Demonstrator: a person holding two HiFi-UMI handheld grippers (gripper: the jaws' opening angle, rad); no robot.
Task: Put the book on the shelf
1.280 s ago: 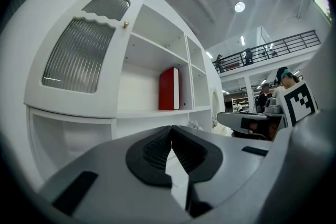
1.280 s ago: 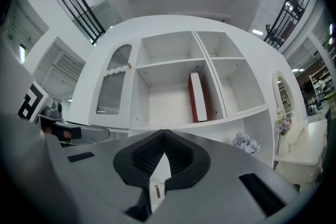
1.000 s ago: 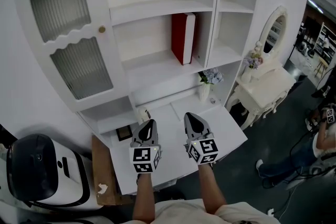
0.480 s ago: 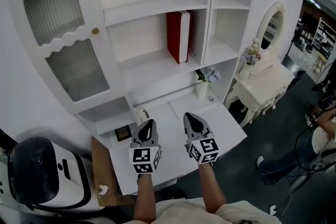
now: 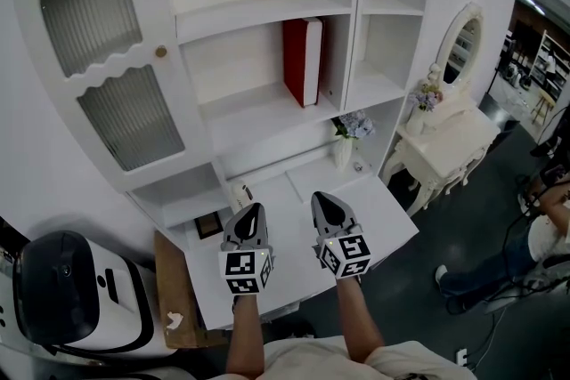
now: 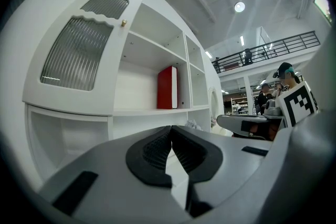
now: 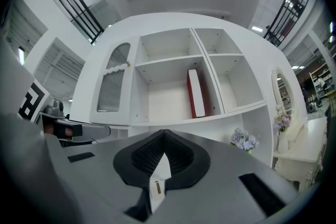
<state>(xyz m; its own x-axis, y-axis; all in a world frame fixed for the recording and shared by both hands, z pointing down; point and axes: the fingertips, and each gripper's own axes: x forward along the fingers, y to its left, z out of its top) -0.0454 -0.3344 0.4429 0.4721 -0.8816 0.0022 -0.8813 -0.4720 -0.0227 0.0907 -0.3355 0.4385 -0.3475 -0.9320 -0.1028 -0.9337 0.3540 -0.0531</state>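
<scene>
Book: red hard-cover book (image 5: 303, 60), upright in the middle compartment of the tall white wooden shelf unit (image 5: 267, 10), close against the right-hand divider; impossible to tell whether touching it or just beside it.
Left tool: left tool (image 5: 252, 211), held level above the white fold-out bench (image 5: 383, 222), ribbed black pads (image 6: 155, 147) pressed together at the tips, nothing between them.
Right tool: right tool (image 5: 326, 200), just beside the left one, likewise closed tip to tip and empty; only a pale sliver of bench glimpsed through the slit behind the pads (image 7: 147, 157).
Gap to book: both tools well apart from it, below and in front of its compartment.
Nearby: small white vase of pale flowers (image 5: 349, 145) at the back of the bench, below the book and slightly right; arched cabinet door with ribbed glass (image 5: 116, 76) at left, closed.
Step in hand: judged as the finish, with the book already shelved and nothing left to carry.
Doing it well: best done by keeping both tools closed and low, then drawing straight back toward the body, clear of the vase; no call to reach up again.
Check: worth confirming a square seat on the shelf board; looked vertical in all three views.
Risk: likely to tip leftward into the open space after a knock to the unit.
</scene>
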